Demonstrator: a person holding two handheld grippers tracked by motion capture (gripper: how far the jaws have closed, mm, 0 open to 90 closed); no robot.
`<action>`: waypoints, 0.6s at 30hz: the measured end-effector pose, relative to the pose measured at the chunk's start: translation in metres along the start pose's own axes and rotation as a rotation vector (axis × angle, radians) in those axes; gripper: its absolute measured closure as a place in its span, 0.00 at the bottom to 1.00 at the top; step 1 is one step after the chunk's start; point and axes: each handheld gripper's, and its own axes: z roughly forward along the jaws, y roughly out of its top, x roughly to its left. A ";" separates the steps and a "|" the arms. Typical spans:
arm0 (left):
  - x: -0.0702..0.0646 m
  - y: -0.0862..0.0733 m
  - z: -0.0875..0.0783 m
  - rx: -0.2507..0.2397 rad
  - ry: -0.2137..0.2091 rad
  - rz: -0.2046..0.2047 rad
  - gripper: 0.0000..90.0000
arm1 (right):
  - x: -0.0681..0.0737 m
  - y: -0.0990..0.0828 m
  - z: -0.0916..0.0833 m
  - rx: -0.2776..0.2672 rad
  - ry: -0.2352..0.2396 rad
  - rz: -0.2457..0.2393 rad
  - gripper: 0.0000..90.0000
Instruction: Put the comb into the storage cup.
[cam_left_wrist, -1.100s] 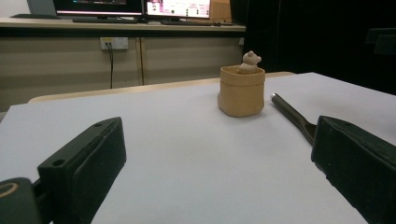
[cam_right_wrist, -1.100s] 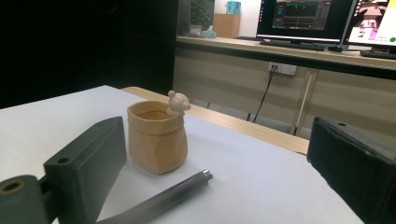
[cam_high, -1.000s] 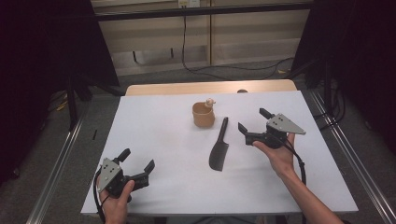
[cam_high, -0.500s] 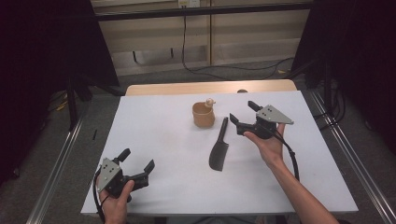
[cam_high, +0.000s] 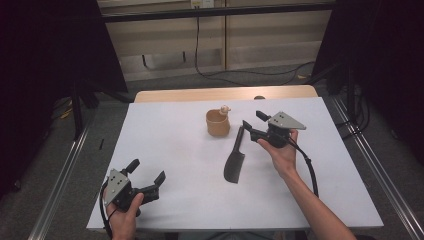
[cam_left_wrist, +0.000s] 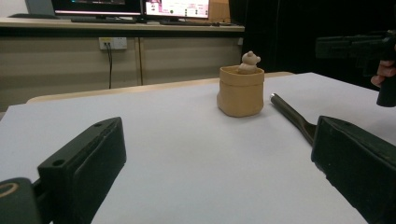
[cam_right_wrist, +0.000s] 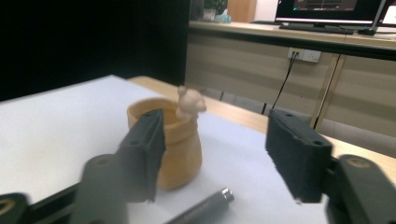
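Two things matter on the white table (cam_high: 165, 150): the dark cleaver-shaped knife (cam_high: 234, 160) with its round metal handle (cam_right_wrist: 205, 207), and the small tan pot with a little bear figure on its rim (cam_high: 218, 122). The knife lies flat near the middle of the table, blade toward you, handle pointing away and ending just beside the pot, apart from it.

Your right gripper (cam_high: 251, 128) hovers over the handle end, and its jaws have just been closing; they stand about half open with nothing between the pads yet. In the right gripper view the handle tip lies below the jaws, the pot just behind. Your left gripper (cam_high: 148, 176) rests near the table's front left corner, jaws spread wide and empty.

The knife looks stiff and, I judge, fairly heavy at the blade, so it will likely droop if you pinch only the tip. The smooth round handle may roll or slip; take it across its middle, pads square. Watch the pot: it looks light and easy to knock over.
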 end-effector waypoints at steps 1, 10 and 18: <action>0.000 0.000 0.000 0.000 -0.001 -0.002 0.04 | 0.000 0.000 0.000 0.003 0.005 0.002 0.47; 0.000 0.000 0.000 0.000 -0.005 0.000 0.04 | -0.002 -0.002 0.001 0.016 0.059 0.009 0.74; 0.000 0.000 0.000 0.001 -0.004 -0.005 0.04 | -0.003 -0.002 0.005 0.018 0.089 0.018 0.98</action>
